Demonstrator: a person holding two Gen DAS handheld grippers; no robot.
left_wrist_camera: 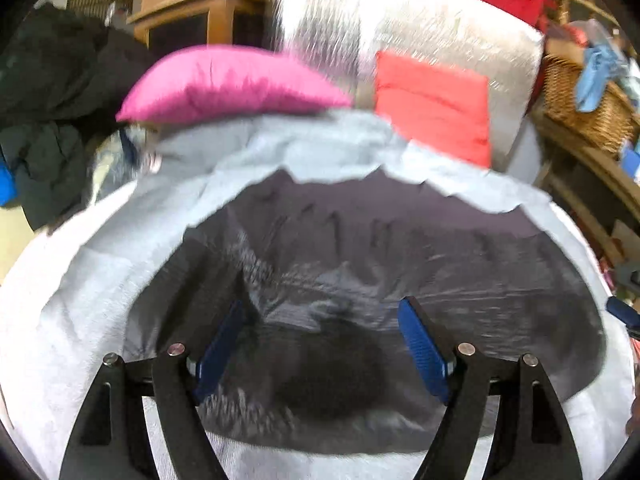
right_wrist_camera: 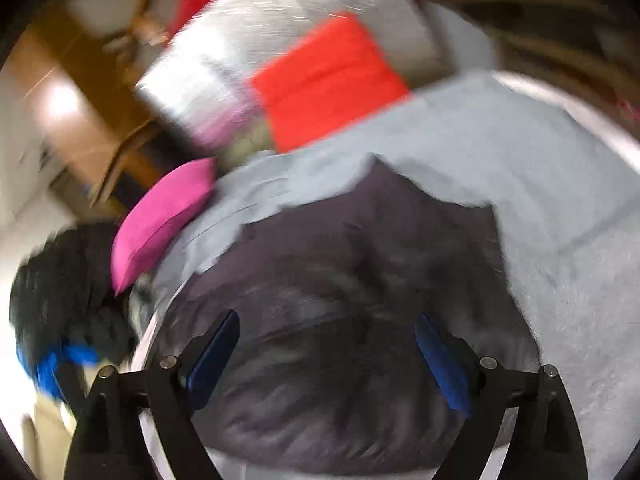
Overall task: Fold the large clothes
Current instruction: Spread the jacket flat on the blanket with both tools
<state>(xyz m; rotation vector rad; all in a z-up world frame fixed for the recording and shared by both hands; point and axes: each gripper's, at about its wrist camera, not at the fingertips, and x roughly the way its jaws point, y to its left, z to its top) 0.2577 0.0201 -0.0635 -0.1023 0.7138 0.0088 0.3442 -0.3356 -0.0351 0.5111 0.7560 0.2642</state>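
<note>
A large dark grey garment (left_wrist_camera: pixel 360 248) lies spread on a pale grey-blue sheet (left_wrist_camera: pixel 120 272). My left gripper (left_wrist_camera: pixel 324 312) hovers over the garment's near part with its blue pads (left_wrist_camera: pixel 420 344) wide apart and nothing between them. In the right wrist view the same dark garment (right_wrist_camera: pixel 360 280) lies under my right gripper (right_wrist_camera: pixel 328 324), which is open and empty too. That view is blurred. The tip of the right gripper (left_wrist_camera: pixel 624 316) shows at the right edge of the left wrist view.
A pink pillow (left_wrist_camera: pixel 224 84) and a red cushion (left_wrist_camera: pixel 436 108) lie at the far edge of the sheet, against a silver-white cushion (left_wrist_camera: pixel 440 24). A heap of dark clothes (left_wrist_camera: pixel 56 92) lies at left. A wicker basket (left_wrist_camera: pixel 580 96) stands at right. Wooden furniture (left_wrist_camera: pixel 192 12) stands behind.
</note>
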